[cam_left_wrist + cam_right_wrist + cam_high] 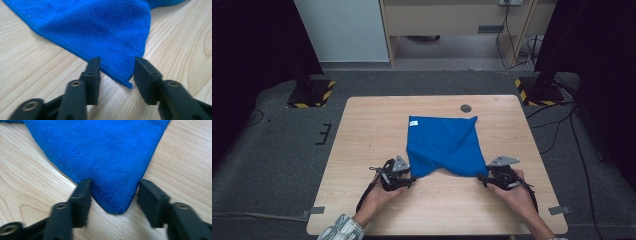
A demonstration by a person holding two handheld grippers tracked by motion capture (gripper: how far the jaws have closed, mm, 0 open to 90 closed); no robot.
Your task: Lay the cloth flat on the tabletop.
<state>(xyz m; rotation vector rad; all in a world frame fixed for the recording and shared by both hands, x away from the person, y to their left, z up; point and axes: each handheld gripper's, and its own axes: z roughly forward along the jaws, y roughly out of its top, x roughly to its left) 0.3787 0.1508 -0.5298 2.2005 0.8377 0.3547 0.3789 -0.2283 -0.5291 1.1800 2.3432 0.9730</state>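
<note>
A: Where was the blue cloth?

B: It lay flat on the wooden desk, a little right of the middle. Its far edge ran roughly straight, with a small white label at the far-left corner. The near edge curved inward between two near corners that were drawn out to points, one to the left and one to the right.

A: And the left tool?

B: It sat at the near-left corner of the cloth, held low over the desk by the person's left hand. In the left gripper view its two black jaws stood apart on either side of that corner. The tip of the cloth lay between them on the wood, and the pads were not pressing on it. One jaw's tip looked to be right at the hem, but I couldn't say for sure that it touched.

A: The right tool?

B: Much the same at the near-right corner, in the right hand. The right gripper view showed its jaws partly spread, with the rounded corner of the cloth lying between them and a gap at each side. Nothing was clamped.

A: Anything else on the desk?

B: A small dark round spot just beyond the cloth's far-right corner.
</note>
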